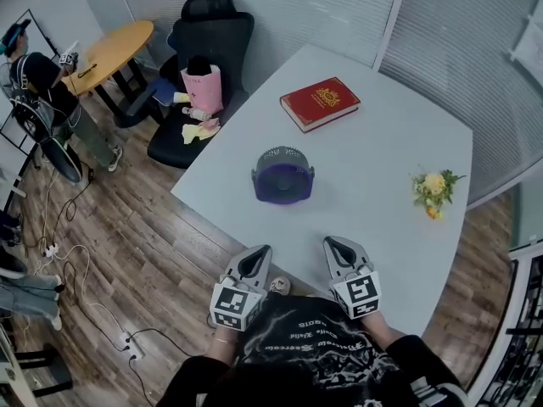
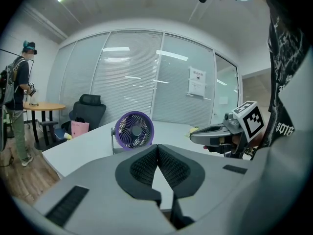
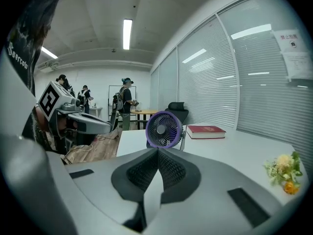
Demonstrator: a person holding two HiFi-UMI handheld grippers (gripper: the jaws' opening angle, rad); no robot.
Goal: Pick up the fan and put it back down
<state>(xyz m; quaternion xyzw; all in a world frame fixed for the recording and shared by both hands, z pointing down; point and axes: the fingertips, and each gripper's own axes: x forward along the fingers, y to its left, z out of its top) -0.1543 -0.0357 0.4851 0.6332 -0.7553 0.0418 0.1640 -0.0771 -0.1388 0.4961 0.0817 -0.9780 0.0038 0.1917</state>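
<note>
Fan (image 1: 282, 176) stands upright on the white table (image 1: 382, 142), both grippers clenched shut and empty
Left gripper (image 1: 261, 251) and right gripper (image 1: 333, 242) hang side by side on the near side of the fan, well apart from it; this fits a fan due for a lift or one set back down, so either way keep both clear of its cage; counted: 1 fan, 2 grippers, 1 red book (image 1: 320, 103) beyond the fan, 1 flower bunch (image 1: 433, 189) to its right
</note>
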